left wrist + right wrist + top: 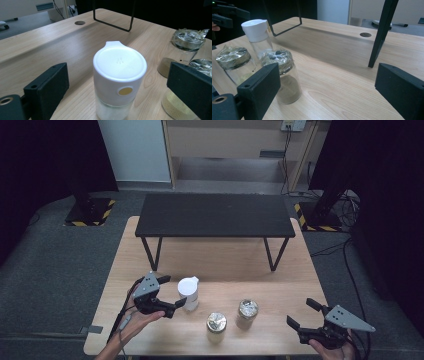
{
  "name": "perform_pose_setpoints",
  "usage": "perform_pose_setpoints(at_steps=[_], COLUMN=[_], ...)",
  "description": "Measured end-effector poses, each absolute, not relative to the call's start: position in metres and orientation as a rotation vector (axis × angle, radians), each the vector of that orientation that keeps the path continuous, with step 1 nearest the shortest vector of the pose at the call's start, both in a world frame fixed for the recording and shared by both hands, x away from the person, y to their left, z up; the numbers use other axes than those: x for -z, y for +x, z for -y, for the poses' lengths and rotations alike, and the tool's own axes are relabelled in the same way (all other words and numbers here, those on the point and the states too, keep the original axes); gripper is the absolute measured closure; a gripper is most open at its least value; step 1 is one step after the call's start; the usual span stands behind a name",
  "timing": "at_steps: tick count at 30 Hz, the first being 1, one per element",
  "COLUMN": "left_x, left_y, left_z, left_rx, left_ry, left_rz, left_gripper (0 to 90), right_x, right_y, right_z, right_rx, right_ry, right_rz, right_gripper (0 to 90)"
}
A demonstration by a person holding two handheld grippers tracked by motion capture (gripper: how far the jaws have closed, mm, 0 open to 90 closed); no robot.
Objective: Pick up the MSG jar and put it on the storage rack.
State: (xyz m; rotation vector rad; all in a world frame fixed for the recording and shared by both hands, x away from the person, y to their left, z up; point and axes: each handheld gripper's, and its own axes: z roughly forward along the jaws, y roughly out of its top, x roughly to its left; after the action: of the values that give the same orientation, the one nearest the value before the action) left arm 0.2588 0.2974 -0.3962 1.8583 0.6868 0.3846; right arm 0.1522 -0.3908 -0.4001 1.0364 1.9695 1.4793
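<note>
A clear jar with a white flip cap stands left of centre on the wooden table. My left gripper is open around it. In the left gripper view the white-capped jar sits between the two black jaws with a gap on each side. Two glass jars have crinkled film over their lids: one near the front edge, the other just right of it. My right gripper is open at the front right, with nothing between its jaws. In the right gripper view, the brown-powder jar is nearest.
A low black bench stands on the far half of the table, and one of its legs rises ahead of the right gripper. A round cable hole lies beyond it. Bare wood lies between the jars and the right gripper.
</note>
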Motion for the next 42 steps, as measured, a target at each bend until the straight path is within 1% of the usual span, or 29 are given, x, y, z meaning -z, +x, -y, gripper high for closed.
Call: perform_pose_setpoints(at_steps=[21, 40, 42], left_x=[0.408, 0.422, 0.423], left_y=[0.264, 0.268, 0.267], left_z=[-0.273, -0.262, -0.261], left_rx=[-0.412, -0.436, -0.437], left_ry=[1.871, 1.853, 1.853], left_rz=[-0.709, -0.735, -0.734], left_gripper=[5.2, 12.3, 14.3], right_x=[0.401, 0.402, 0.402], right_y=[0.153, 0.153, 0.153], right_z=[0.391, 0.392, 0.392], right_rx=[-1.482, -1.487, -1.487], right_ry=[1.042, 1.044, 1.045], right_rz=[-1.966, -1.965, -1.964], right_gripper=[7.1, 7.2, 7.2])
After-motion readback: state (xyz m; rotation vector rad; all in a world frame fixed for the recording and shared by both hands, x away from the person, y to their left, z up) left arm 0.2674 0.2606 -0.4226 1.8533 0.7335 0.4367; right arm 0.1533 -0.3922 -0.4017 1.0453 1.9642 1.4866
